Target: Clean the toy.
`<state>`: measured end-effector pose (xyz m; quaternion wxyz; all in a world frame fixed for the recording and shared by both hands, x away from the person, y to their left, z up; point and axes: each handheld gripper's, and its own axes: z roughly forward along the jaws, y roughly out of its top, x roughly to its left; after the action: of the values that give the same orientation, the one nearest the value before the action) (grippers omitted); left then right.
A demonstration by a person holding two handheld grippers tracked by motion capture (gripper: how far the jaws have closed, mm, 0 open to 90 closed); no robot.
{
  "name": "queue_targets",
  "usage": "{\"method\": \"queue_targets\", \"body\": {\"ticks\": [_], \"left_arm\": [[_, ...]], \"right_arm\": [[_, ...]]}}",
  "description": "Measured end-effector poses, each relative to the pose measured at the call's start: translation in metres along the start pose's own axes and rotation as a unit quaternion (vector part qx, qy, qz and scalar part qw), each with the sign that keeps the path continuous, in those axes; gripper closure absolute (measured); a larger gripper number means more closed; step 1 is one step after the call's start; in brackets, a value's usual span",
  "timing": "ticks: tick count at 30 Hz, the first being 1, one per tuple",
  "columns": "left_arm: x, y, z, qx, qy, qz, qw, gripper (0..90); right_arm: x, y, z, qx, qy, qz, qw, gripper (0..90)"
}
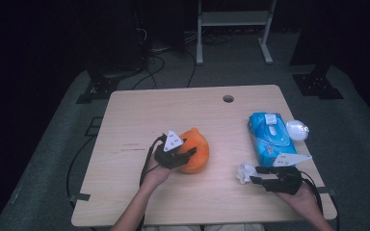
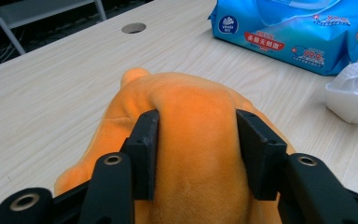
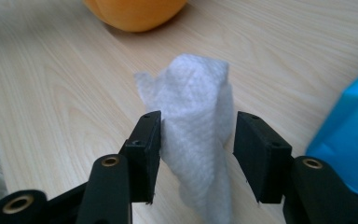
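An orange plush toy [image 1: 198, 144] lies left of the middle of the wooden table [image 1: 173, 106]. My left gripper [image 1: 189, 153] is shut on it from the near side. In the left gripper view both jaws press into the plush toy [image 2: 196, 107], which bulges between them. A crumpled white wipe [image 1: 244, 172] lies near the front right. My right gripper [image 1: 254, 174] is open around it. In the right gripper view the wipe [image 3: 193, 107] stands between the jaws, touching the left one, with a thin gap at the right one.
A blue pack of wet wipes [image 1: 270, 137] lies at the right side, with a white plastic bag [image 1: 297, 129] by the table's right edge. A cable hole [image 1: 228, 98] sits near the far edge. A white shelf frame [image 1: 233, 19] stands on the floor beyond.
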<state>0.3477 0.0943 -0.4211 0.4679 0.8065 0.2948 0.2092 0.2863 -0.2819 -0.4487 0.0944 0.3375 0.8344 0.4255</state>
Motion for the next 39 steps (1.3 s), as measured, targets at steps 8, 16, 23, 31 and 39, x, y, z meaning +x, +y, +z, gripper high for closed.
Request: {"method": "queue_targets", "body": {"ticks": [8,16,23,31,39], "left_arm": [[0.003,0.002,-0.002,0.006,-0.004,-0.008,0.9999,45.1],[0.009,0.005,-0.01,0.0,-0.007,-0.021,0.9998,35.8],[0.016,0.008,-0.029,-0.015,-0.002,-0.034,0.9993,28.9],[0.02,0.007,-0.048,-0.015,0.009,-0.031,0.9993,25.5],[0.023,-0.002,-0.062,-0.01,0.017,-0.041,0.999,23.2]], "right_arm": [[-0.001,-0.007,-0.014,-0.012,0.008,0.001,0.9999,44.6],[0.0,0.001,-0.023,-0.054,0.029,0.01,0.9981,43.4],[0.005,0.007,-0.02,-0.062,0.035,0.005,0.9975,42.3],[0.006,0.011,-0.018,-0.068,0.038,0.004,0.9969,41.1],[0.004,0.012,-0.015,-0.069,0.04,0.006,0.9968,39.9]]}}
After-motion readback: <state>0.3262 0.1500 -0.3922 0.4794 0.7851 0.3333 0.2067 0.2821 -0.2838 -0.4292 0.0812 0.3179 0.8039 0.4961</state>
